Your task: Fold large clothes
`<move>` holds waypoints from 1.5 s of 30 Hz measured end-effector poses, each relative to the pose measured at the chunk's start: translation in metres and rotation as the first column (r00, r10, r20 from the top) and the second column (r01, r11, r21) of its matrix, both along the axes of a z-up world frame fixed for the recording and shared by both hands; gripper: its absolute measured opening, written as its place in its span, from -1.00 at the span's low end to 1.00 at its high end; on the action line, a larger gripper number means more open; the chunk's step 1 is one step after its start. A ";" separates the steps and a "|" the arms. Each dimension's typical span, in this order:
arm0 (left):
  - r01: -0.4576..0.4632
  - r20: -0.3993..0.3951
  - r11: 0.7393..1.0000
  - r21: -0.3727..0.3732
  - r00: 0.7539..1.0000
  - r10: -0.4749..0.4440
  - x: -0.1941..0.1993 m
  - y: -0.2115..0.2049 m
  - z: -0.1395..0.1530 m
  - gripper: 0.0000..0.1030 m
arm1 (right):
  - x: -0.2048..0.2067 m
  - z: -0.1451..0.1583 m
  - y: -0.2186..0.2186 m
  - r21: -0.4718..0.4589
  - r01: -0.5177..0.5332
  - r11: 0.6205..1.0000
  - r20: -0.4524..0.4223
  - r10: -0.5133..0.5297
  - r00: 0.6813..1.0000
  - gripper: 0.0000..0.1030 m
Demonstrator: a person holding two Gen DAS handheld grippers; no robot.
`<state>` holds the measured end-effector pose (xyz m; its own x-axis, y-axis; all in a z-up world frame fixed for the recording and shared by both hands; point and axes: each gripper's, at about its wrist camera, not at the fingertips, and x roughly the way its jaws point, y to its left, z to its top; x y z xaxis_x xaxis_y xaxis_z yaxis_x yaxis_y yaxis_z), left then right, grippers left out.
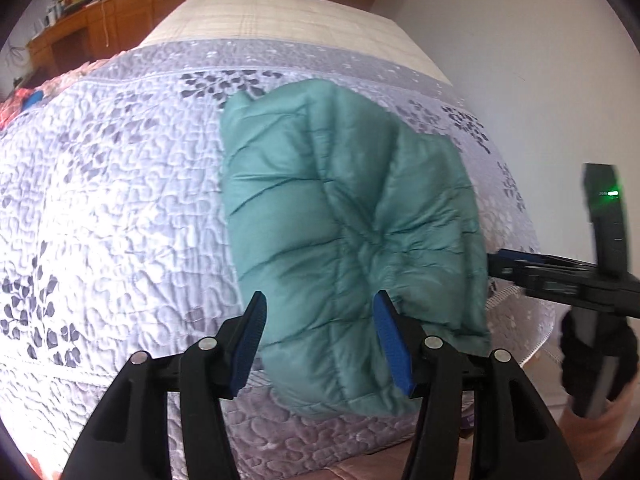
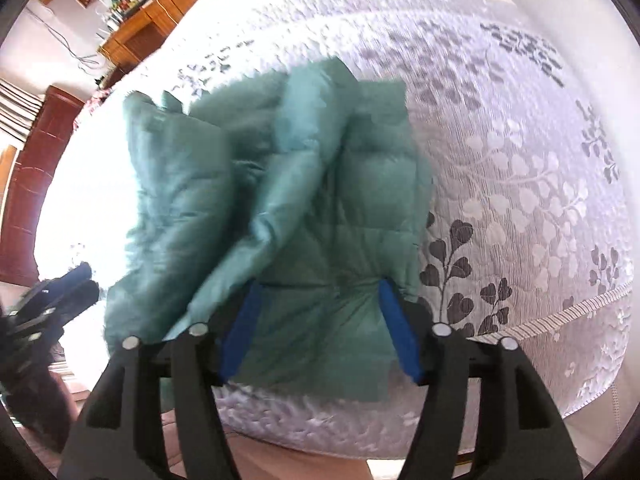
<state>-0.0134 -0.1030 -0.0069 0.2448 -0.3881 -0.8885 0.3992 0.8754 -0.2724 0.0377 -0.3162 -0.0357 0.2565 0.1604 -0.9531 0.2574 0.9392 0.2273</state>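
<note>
A green quilted puffer jacket [image 1: 340, 216] lies folded in a bundle on the grey-and-white floral bedspread [image 1: 120, 200], near the bed's front edge. My left gripper [image 1: 320, 312] is open, its blue pads on either side of the jacket's near edge. In the right wrist view the jacket [image 2: 280, 200] is bunched in folds, and my right gripper [image 2: 318, 300] is open over its near hem. The right gripper also shows in the left wrist view [image 1: 496, 262] at the jacket's right side.
The bedspread [image 2: 520, 200] covers the bed; a bare beige mattress end [image 1: 280, 16] lies beyond it. Wooden cabinets and a cluttered desk [image 1: 72, 20] stand at the back left. A white wall [image 1: 520, 40] is on the right. The bed's front edge is just below the grippers.
</note>
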 end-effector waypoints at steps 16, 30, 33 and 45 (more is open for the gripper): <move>0.000 0.010 1.000 0.005 1.000 0.000 0.018 0.011 -0.007 0.06 | 0.020 0.011 0.040 0.148 -0.053 0.988 0.008 0.053 0.999 0.54; -0.016 -0.018 1.000 0.024 1.000 0.017 0.034 0.011 -0.020 0.07 | 0.055 -0.009 0.049 0.159 -0.064 0.985 -0.051 0.073 0.996 0.26; -0.017 -0.010 1.000 0.026 1.000 0.018 0.033 0.010 -0.019 0.07 | 0.061 -0.020 0.046 0.174 -0.056 0.983 -0.083 0.071 0.994 0.06; -0.010 0.028 1.000 0.021 1.000 0.009 0.025 -0.004 -0.011 0.08 | 0.056 0.015 0.038 0.154 -0.111 0.982 0.033 0.107 0.994 -0.82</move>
